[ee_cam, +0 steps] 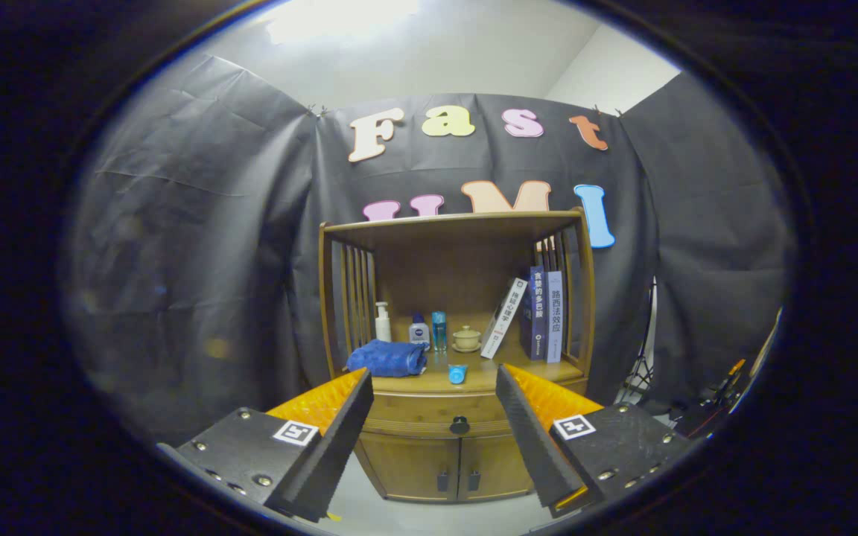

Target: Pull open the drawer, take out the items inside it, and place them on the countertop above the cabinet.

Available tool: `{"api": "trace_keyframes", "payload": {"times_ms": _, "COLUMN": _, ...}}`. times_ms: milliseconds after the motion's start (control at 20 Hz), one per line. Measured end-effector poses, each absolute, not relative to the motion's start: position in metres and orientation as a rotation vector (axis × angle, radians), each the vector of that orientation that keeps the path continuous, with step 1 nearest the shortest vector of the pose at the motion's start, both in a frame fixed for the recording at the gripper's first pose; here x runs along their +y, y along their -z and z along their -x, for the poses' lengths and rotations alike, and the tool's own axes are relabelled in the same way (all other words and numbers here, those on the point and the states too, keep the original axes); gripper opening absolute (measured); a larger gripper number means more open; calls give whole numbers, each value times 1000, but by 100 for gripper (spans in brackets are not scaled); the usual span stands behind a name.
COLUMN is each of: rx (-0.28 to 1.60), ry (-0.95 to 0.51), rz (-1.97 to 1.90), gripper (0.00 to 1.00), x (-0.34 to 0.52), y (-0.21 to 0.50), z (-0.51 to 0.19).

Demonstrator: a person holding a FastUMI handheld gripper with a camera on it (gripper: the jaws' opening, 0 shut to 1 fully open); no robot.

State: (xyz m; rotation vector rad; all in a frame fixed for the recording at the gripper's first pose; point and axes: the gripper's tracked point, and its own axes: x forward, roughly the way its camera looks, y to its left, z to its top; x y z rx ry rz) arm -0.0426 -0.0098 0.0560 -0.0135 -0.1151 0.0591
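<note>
Straight ahead of the gripper [433, 387] stands a wooden cabinet [453, 447] against the black cloth wall. The jaws are released, spread wide apart and holding nothing, well away from the cabinet. Between the two fingers appears the drawer [429, 411], which is closed, with its dark round knob [459, 425] in the middle of the front; below it are two closed doors [444, 465]. On the countertop [485, 376] above the drawer lie a folded blue towel [388, 358] at the left and a small blue cup-like thing [458, 374] near the front edge. Behind them stand a white pump bottle [382, 322], a dark blue bottle [419, 330], a slim teal bottle [439, 330] and a lidded tea bowl [466, 338]. At the right one book [503, 318] leans tilted beside two upright books [545, 316].
</note>
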Motion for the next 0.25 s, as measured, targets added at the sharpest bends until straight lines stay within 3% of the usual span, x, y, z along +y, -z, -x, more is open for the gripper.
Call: {"api": "trace_keyframes", "payload": {"times_ms": 250, "rx": -137, "ry": -70, "rz": 15, "gripper": 99, "x": -5, "y": -56, "z": 46}}
